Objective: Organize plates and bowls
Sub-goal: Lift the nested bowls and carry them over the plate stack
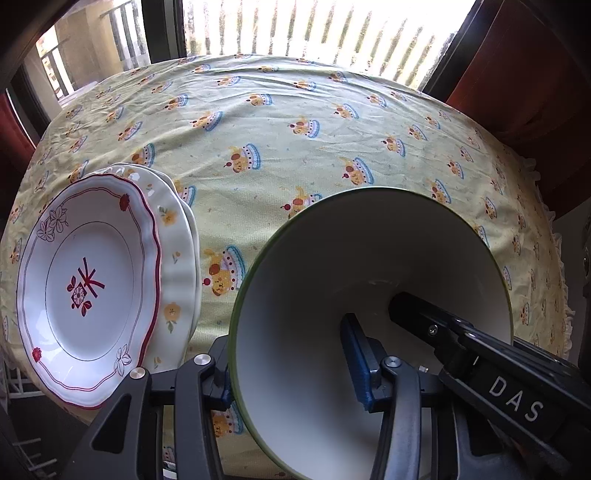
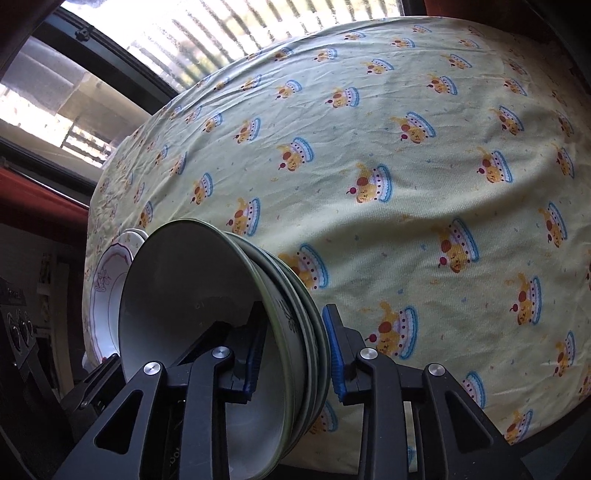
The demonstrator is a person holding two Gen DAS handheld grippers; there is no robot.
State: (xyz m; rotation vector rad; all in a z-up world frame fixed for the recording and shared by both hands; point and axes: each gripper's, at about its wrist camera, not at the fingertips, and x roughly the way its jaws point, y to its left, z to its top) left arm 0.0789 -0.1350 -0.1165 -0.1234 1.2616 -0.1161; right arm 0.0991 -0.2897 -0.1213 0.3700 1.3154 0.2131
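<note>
The left gripper [image 1: 295, 373] has its jaws astride the near wall of the bowl stack [image 1: 369, 280]: one blue-padded finger [image 1: 360, 363] lies inside the white bowl, the other sits outside the green rim at the lower left. The outer pad seems to touch the rim, but I cannot tell whether the inner pad presses the wall or stands just off it.

The right gripper [image 2: 293, 356] straddles the opposite side of the same bowl stack [image 2: 207, 295]. Its left blue pad lies against the inner wall of the top bowl, and its right pad [image 2: 336, 354] meets the outer rims of the nested bowls, so these jaws are clamped on the stack. In the left wrist view the right gripper's black finger, lettered "DAS", reaches into the bowl from the lower right.

The stack is several grey-white bowls with green rims, nested one in another, near the front edge of the counter [image 2: 424, 166], which is covered in a pale yellow cloth printed with small cakes.

Just to the left of the bowls is a plate stack [image 1: 88, 280]: a white plate with a red scalloped border and red flower motif on top, over a cream plate [image 1: 177, 240] with yellow flowers. Its edge also shows behind the bowls in the right wrist view.

Beyond the counter's far edge is a bright window [image 1: 314, 29] with vertical bars.
</note>
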